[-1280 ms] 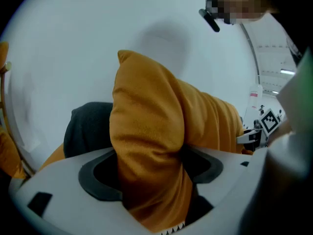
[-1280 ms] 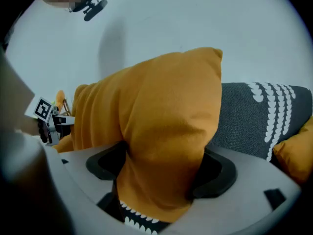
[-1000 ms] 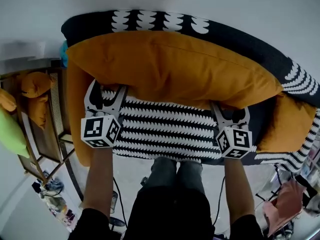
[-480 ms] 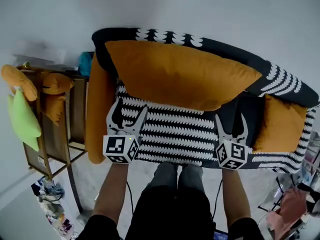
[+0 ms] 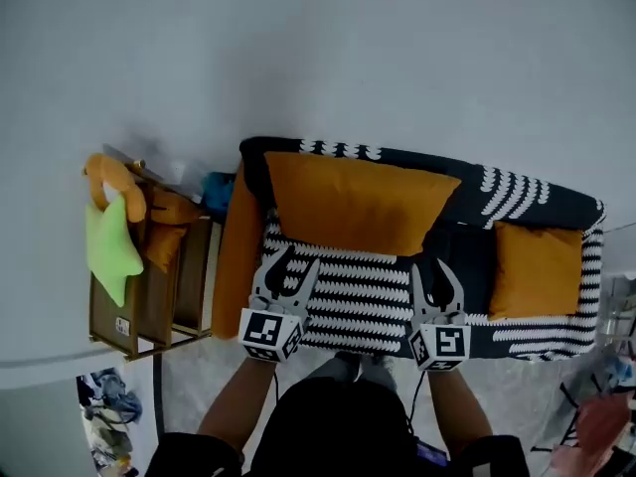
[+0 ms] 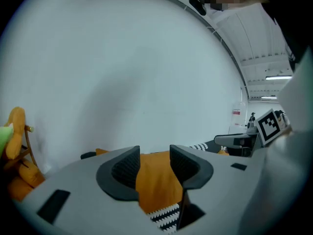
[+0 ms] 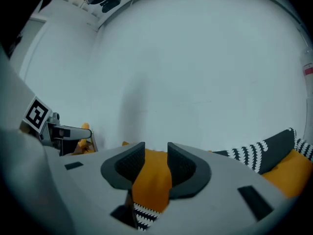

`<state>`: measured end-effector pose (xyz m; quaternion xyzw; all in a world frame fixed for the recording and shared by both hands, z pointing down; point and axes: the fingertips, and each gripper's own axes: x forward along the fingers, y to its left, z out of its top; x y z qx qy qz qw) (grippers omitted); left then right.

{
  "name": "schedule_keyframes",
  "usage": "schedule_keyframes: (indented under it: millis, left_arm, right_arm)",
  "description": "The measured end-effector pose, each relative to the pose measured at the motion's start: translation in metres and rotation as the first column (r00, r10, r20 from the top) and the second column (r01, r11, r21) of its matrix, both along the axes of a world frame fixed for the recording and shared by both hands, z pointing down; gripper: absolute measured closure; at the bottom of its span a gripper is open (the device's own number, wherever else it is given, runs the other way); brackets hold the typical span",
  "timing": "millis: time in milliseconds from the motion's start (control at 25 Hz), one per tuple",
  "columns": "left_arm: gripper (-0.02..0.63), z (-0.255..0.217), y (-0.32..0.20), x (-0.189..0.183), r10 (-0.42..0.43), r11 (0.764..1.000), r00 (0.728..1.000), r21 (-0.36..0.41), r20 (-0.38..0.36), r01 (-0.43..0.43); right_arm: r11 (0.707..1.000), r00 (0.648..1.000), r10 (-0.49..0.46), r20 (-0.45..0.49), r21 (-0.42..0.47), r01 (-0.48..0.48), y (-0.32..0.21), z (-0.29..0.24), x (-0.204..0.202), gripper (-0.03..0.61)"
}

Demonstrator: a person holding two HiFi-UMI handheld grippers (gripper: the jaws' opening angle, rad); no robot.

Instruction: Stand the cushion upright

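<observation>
The large orange cushion (image 5: 358,202) stands upright against the dark patterned back of the sofa (image 5: 333,296). Both grippers hover over the front of the striped seat, drawn back from the cushion and not touching it. My left gripper (image 5: 290,261) and my right gripper (image 5: 435,266) have just been closing their jaws, and a narrow gap remains with nothing between them. In the left gripper view the cushion (image 6: 154,185) shows far off through the gap of the left gripper (image 6: 154,155). The right gripper view shows the same: the cushion (image 7: 151,185) lies beyond the right gripper (image 7: 156,153).
A smaller orange cushion (image 5: 535,271) leans at the sofa's right end, and a long orange bolster (image 5: 238,256) lies along its left arm. A wooden shelf (image 5: 149,296) with a green star cushion (image 5: 107,246) stands to the left. A plain white wall rises behind.
Both grippers have pulled back from the cushion and risen, and their jaws have narrowed. The cushion, held at its lower edge a second ago, now stands free against the sofa back.
</observation>
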<state>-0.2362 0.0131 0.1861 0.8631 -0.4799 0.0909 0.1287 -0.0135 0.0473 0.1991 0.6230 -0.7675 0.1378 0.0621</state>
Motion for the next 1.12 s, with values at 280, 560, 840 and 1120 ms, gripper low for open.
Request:
schedule_keyframes:
  millis: [280, 560, 840, 1120]
  left_arm:
    - [0.407, -0.057, 0.047, 0.052, 0.09, 0.992, 0.995, 0.092, -0.032, -0.087]
    - [0.407, -0.09, 0.126, 0.155, 0.245, 0.961, 0.967, 0.151, -0.072, -0.233]
    - [0.407, -0.109, 0.222, 0.277, 0.436, 0.893, 0.894, 0.176, -0.106, -0.415]
    - [0.407, -0.125, 0.305, 0.386, 0.617, 0.778, 0.782, 0.223, -0.09, -0.588]
  right_arm:
    - [0.992, 0.997, 0.081, 0.004, 0.095, -0.081, 0.067, -0.059, 0.048, 0.43]
    - [0.968, 0.977, 0.213, -0.007, 0.138, -0.21, 0.178, -0.09, 0.129, 0.44]
    - [0.91, 0.92, 0.392, -0.026, 0.156, -0.383, 0.307, -0.111, 0.225, 0.445]
    - [0.804, 0.82, 0.572, -0.01, 0.202, -0.559, 0.42, -0.124, 0.304, 0.445]
